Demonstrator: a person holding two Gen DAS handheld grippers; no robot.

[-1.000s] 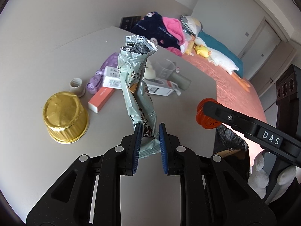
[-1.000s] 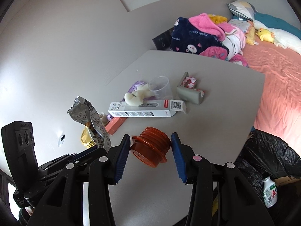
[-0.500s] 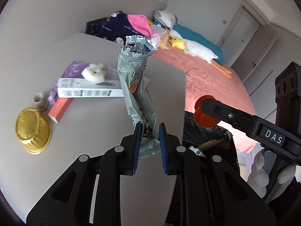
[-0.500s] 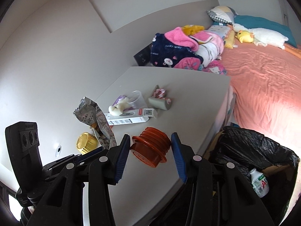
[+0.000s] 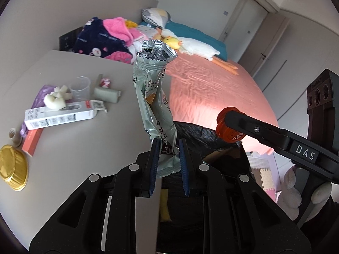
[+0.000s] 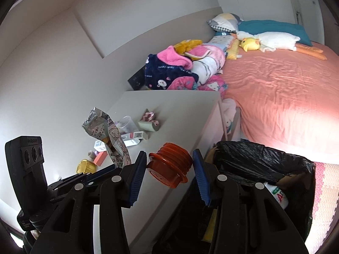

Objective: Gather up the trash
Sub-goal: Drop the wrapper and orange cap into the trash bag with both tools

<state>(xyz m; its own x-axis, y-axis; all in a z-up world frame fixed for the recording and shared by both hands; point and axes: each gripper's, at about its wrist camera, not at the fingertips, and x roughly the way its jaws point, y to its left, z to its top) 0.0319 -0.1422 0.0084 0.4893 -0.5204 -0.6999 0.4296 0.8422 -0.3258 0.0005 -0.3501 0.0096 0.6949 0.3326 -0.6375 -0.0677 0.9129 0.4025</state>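
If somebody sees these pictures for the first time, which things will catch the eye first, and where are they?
First the tall silver wrapper, standing upright in the left gripper at the table edge. Next the orange cap clamped in the right gripper, beside the black trash bag below the table. Behind lies the pink bed.

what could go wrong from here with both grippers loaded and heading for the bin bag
The left gripper pinches only the bottom end of the tall snack wrapper, so it could flop or spill crumbs short of the black bin bag. The right gripper grips the ridged orange cap at a tilt; it might slip out and roll off the table.
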